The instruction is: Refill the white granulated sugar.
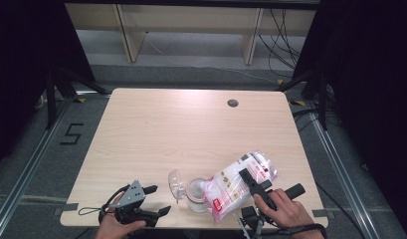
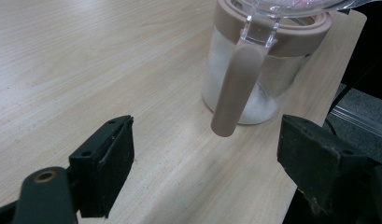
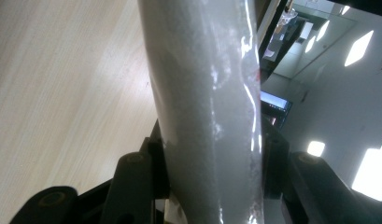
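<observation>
Black and wide apart, the jaws of the left gripper point(image 1: 156, 199) hold nothing and hover near the front-left edge of the table point(image 1: 156, 129), pointed toward the jar point(image 2: 254, 79). That jar is clear, round and glassy, with white grains low inside, a smooth taupe collar and a long taupe handle hanging down its side; its transparent domed lid point(image 1: 176, 185) is swung open to the left. It stands near the table's front edge, between the two hands. Just to its right, the right gripper point(image 1: 251, 181) is clamped on a soft plastic bag point(image 1: 238, 184) of white granules, printed in red; the bag is tipped with its lower end at the jar's mouth, and in the right gripper view its glossy, crinkled film bulges between the jaws. The step in hand looks like pouring the bag's contents into the jar. Next, the bag likely needs a steeper tilt with its opening kept over the mouth, while the left gripper could close on the handle to steady the jar against tipping. Pale wood-grain laminate covers the table.
</observation>
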